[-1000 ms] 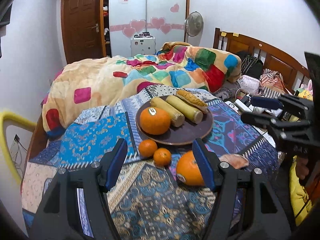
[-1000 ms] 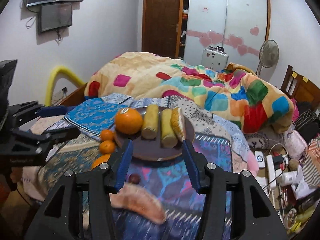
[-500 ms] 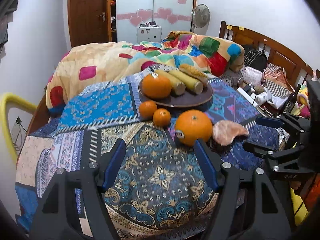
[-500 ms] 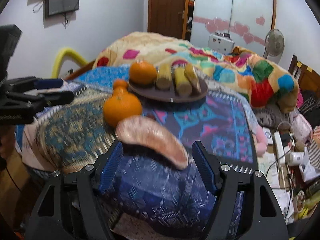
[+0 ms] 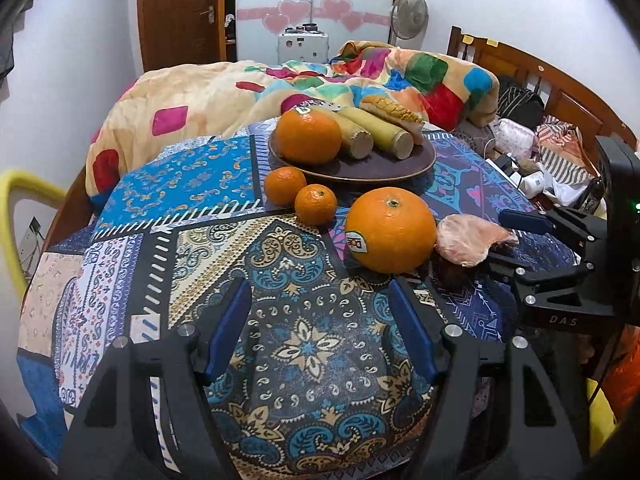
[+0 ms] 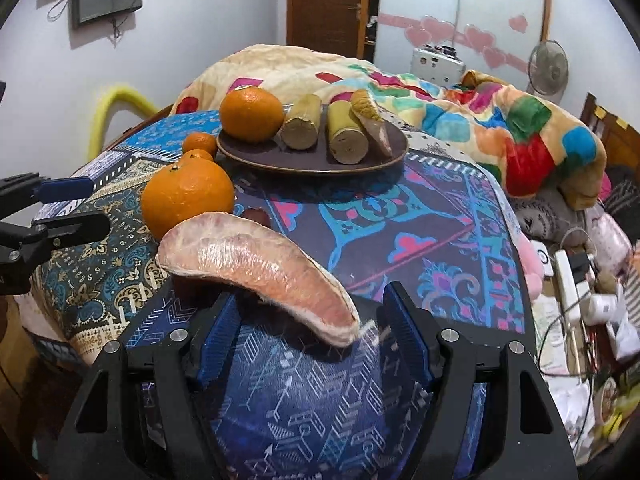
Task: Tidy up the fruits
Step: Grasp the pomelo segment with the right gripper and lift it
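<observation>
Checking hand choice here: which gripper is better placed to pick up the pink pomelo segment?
Right. The right gripper is open with the pink peeled pomelo segment just ahead of its blue pads. The left gripper faces the large stickered orange instead.

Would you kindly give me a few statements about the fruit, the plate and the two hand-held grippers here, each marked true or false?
1. One large orange sits on the brown plate. True.
2. The right hand-held gripper is clamped on the pomelo slice. False: its pads stand apart from the slice.
3. Two small oranges lie on the cloth beside the plate. True.
4. The left hand-held gripper holds the stickered orange. False: it is empty, short of that orange.
5. The plate holds only oranges. False: three corn cobs lie there too.
</observation>
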Demonstrator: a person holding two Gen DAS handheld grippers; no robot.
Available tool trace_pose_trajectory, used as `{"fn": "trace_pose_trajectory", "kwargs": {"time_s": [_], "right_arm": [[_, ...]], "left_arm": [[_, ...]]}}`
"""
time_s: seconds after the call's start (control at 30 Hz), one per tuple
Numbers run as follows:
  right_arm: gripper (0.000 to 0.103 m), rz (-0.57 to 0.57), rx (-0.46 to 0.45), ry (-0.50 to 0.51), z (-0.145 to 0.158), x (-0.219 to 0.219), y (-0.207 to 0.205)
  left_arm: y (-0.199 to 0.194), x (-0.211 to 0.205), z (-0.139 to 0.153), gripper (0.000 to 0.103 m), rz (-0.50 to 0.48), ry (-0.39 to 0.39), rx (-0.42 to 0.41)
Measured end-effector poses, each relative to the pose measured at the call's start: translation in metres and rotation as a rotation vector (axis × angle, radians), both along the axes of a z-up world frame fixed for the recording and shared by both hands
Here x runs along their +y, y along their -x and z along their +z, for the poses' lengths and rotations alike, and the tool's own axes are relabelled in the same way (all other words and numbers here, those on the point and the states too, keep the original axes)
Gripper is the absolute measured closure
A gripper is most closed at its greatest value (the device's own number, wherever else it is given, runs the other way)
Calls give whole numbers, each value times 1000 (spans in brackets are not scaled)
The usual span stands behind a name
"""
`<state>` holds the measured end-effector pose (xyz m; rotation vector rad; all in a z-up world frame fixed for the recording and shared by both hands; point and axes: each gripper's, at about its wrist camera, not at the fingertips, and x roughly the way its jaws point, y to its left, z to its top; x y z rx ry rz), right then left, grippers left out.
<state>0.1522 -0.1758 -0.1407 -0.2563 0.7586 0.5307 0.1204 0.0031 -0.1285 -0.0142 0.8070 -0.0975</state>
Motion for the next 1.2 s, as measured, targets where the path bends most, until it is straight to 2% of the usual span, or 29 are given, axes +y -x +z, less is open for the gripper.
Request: {"fn": "trace_pose_trajectory", "kwargs": {"time_s": [0.03, 0.23, 0.4, 0.53, 0.77, 0.87, 0.97, 1.2], "right_arm": [[47, 12, 1, -9, 0, 1, 0], [73, 29, 18, -48, 1, -2, -1], [85, -18, 25, -70, 3, -18, 4], [86, -48, 81, -130, 7, -37, 4], [85, -24, 89, -128, 11, -33, -2], [83, -9, 110, -132, 10, -29, -11], [81, 13, 135, -128, 6, -22, -21], [80, 13, 118, -108, 1, -11, -29]], "left_arm": [[-1, -1, -1, 32, -4, 3, 3], [-4, -13, -2, 32, -36, 1, 6], [-10, -22, -2, 32, -59, -10, 9], [-16, -26, -3, 32, -62, 12, 15], [-24, -37, -4, 32, -76, 4, -3], [-29, -41, -4, 32, -72, -26, -21], [-35, -42, -5, 32, -81, -13, -17], [-52, -40, -9, 32, -86, 8, 7]]}}
